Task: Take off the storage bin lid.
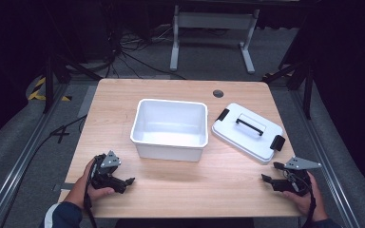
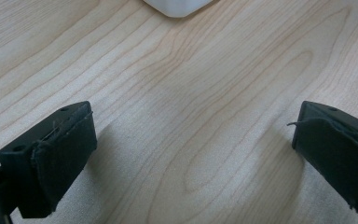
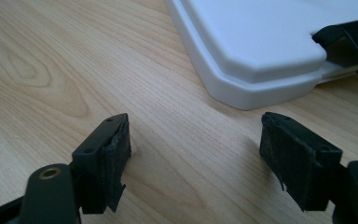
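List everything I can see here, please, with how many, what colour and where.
bin: one, white, open and empty, middle of the table
lid: one, white with a black handle and two black clips, flat on the table right of the bin
table: one, light wood
metal frame: one, white, on the floor beyond the table
cables: several, black, on the floor behind the table
left gripper: one, black, jaws open, near the table's front left
right gripper: one, black, jaws open, front right near the lid
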`<state>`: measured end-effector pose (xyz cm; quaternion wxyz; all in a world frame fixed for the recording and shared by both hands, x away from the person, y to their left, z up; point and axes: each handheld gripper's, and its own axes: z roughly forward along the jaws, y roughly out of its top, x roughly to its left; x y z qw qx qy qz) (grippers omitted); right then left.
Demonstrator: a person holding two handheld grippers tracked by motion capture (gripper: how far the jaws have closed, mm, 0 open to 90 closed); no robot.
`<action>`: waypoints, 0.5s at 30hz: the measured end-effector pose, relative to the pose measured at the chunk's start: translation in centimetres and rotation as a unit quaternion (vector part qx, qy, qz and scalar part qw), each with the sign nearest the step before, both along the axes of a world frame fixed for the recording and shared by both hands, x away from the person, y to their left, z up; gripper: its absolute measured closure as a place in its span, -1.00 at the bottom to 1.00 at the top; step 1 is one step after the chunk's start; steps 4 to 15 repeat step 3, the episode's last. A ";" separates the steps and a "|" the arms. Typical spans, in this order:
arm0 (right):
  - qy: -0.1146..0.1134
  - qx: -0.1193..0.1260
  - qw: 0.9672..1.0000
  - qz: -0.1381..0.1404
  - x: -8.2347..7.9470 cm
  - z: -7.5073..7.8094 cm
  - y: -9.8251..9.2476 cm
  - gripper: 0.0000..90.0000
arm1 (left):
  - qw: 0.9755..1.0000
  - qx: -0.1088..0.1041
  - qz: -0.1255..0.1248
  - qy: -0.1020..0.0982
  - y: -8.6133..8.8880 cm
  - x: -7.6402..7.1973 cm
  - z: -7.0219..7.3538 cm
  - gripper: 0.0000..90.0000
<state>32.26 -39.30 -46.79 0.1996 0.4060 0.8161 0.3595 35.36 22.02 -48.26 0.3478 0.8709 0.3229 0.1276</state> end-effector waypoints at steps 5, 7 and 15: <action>0.000 0.000 1.000 0.000 0.0 0.0 0.0 -0.45 | 1.000 -0.002 0.001 0.003 0.0 0.0 0.0 -1.00; 0.000 0.000 1.000 0.000 0.0 0.0 0.0 -0.45 | 1.000 -0.002 0.001 0.003 0.0 0.0 0.0 -1.00; 0.000 0.000 1.000 0.000 0.0 0.0 0.0 -0.45 | 1.000 -0.002 0.001 0.003 0.0 0.0 0.0 -1.00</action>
